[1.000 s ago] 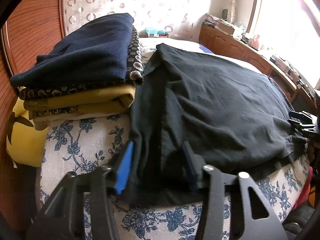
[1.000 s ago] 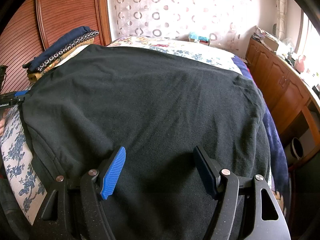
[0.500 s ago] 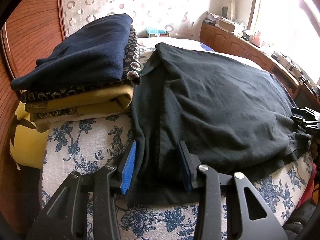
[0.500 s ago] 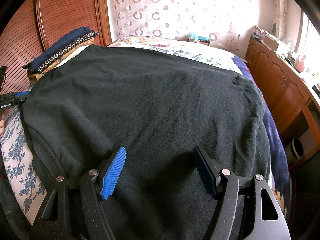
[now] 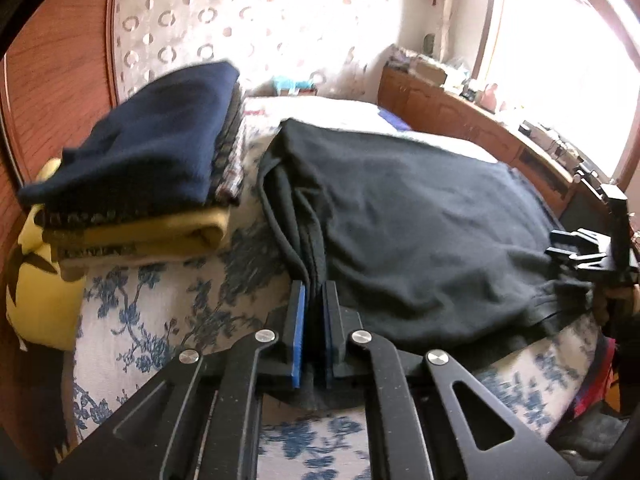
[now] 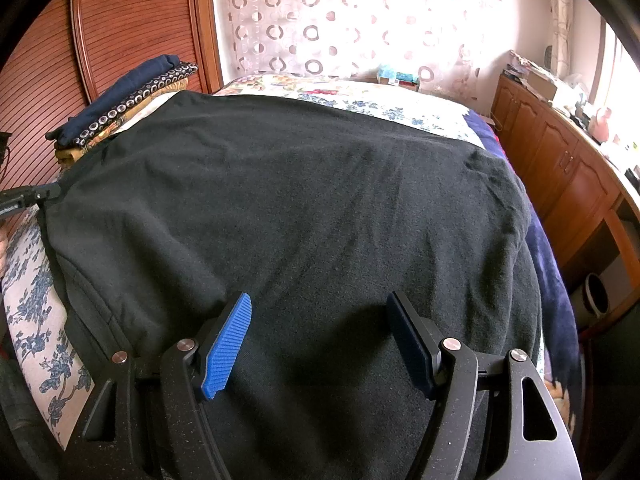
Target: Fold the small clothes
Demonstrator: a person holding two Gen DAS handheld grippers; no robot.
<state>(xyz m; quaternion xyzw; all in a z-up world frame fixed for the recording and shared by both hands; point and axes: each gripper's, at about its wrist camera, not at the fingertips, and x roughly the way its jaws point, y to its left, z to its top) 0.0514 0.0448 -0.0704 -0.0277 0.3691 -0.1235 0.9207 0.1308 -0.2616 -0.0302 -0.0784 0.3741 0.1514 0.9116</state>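
Two tongs: left tongs closing on black garment edge, right tongs wide; no legible writing.

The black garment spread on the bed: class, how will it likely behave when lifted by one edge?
The black garment is probably floppy: its edge bunches into folds between the closing left gripper. Likely it will drape and drag, since most still lies flat under the open right gripper.

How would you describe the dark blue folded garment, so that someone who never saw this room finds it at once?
Start at the bed with the blue-flowered cover, then look to its side by the reddish wooden wall, where a stack of folded clothes stands beside the spread black garment. The dark blue folded garment is the top piece. It alone is plain navy; below it lie patterned and mustard-yellow layers.
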